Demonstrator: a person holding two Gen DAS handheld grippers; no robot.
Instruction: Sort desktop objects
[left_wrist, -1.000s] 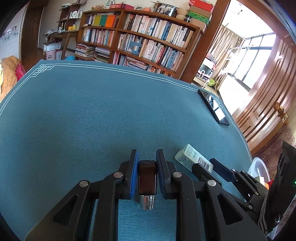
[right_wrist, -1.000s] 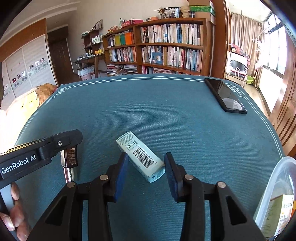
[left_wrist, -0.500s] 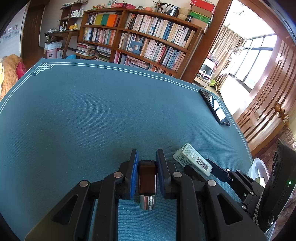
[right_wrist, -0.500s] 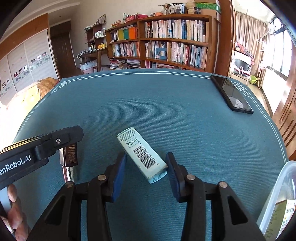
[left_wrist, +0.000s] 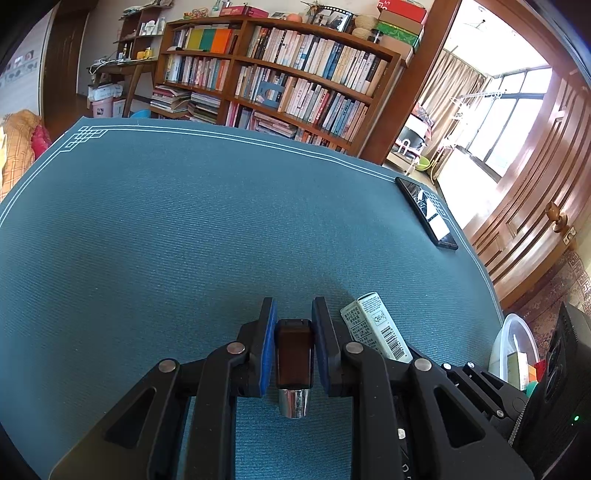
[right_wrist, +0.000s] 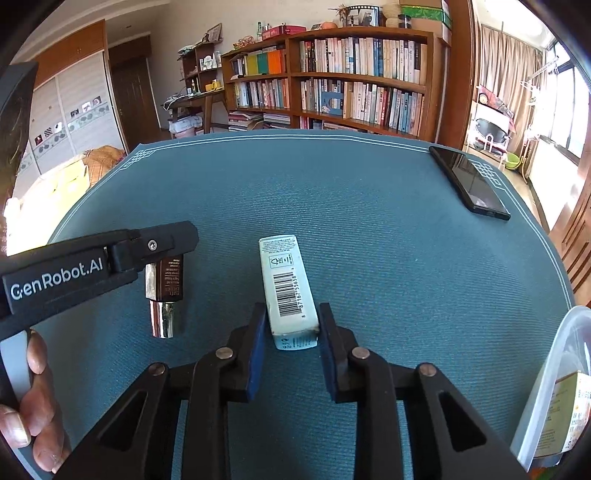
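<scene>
1. The left gripper's (left_wrist: 293, 332) fingers were clamped on a small brown bottle (left_wrist: 294, 352) with a silver cap, held just above the teal worktop (left_wrist: 184, 240).
2. The right gripper's (right_wrist: 291, 325) fingers had just been closing around the near end of a pale carton (right_wrist: 288, 291) lying flat on the worktop; both pads looked to be touching its sides.
3. Risk: gripped only at its end, the carton could pivot or slip when lifted.
4. A clear tub (right_wrist: 565, 369) stood at the right edge; a black phone (right_wrist: 469, 182) lay far off.
</scene>
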